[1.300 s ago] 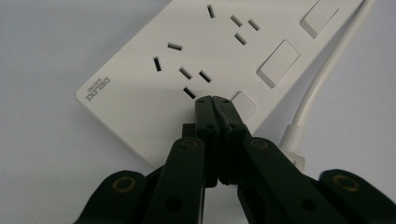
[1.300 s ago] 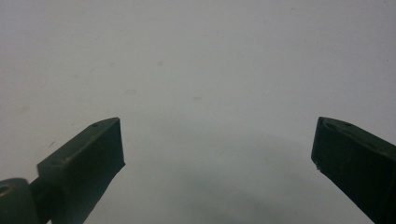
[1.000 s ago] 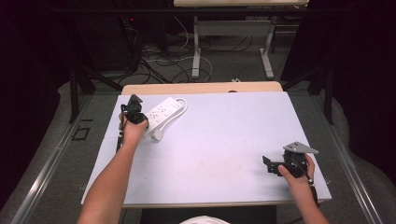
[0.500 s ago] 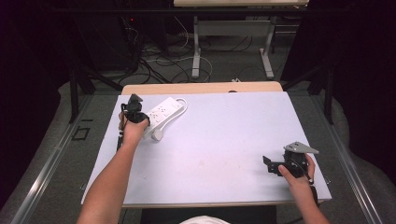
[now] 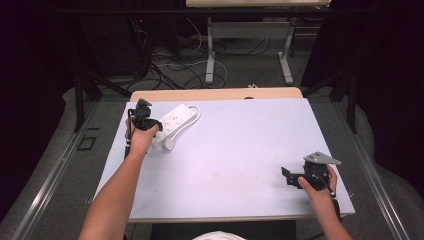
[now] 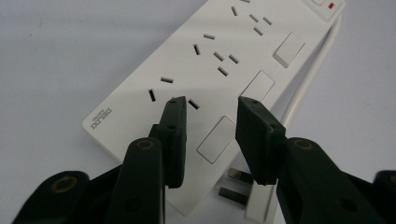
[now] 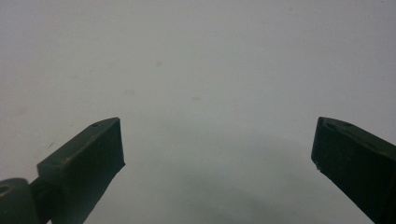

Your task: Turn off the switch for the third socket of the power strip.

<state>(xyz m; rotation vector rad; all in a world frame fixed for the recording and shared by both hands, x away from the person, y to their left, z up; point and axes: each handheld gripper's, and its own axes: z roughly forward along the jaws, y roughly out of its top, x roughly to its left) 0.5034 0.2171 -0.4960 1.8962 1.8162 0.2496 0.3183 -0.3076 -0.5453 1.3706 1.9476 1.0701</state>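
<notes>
We see the left claw point(image 6: 210, 123) just opening a little above the power strip point(image 6: 224, 70); its plug point(image 6: 247, 196) is half hidden. The right claw point(image 7: 217, 154) gapes wide over the table point(image 5: 240, 150).

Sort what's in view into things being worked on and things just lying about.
In hand: power strip, its plug, left gripper, its jaws just opening with nothing between them.
Lying about: floor cables, right gripper idle over the table.

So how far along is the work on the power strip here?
Done: the white power strip lies flat on the table, its plug loose beside it, unplugged. In hand: the left hand-held gripper hovers over the strip, jaws just opening with nothing between them. Left: any plugging in; the right hand-held gripper sits open, well away.
</notes>
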